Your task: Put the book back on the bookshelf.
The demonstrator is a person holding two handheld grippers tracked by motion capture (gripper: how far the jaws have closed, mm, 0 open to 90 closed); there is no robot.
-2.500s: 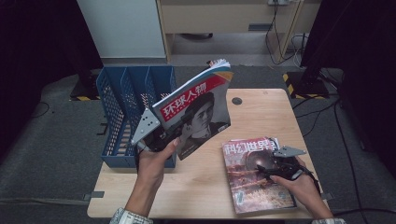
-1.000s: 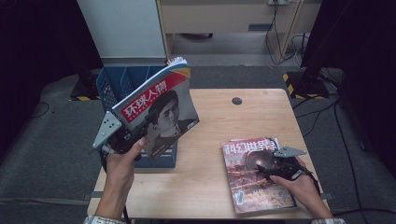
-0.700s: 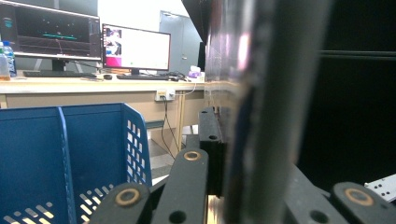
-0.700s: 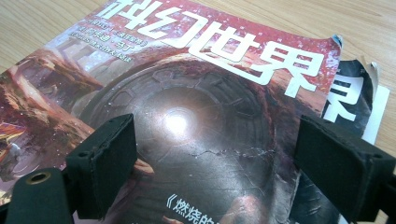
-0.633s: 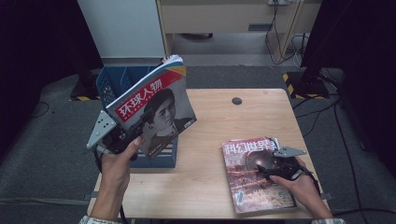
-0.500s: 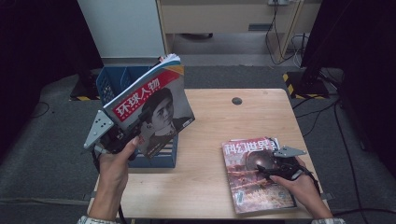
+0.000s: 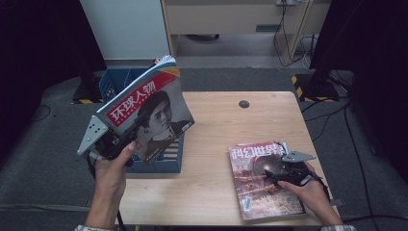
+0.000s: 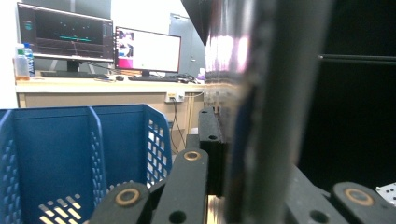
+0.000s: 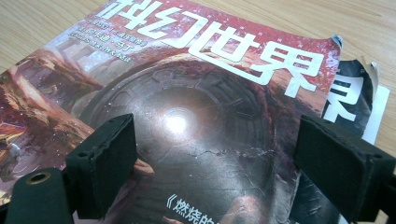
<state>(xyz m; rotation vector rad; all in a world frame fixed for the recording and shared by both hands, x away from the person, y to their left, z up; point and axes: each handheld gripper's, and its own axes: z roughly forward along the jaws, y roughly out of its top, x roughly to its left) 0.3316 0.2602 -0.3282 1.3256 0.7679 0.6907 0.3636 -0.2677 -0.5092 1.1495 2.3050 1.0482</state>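
Left gripper, raised, clamps a tilted portrait magazine above the blue rack; right gripper, jaws spread, rests low over the red magazine.

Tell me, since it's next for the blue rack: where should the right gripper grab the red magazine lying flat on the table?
Probably the red magazine by its right edge, low from the side: it lies flat, and there its cover lifts off another magazine beneath. The right gripper rests open on it.
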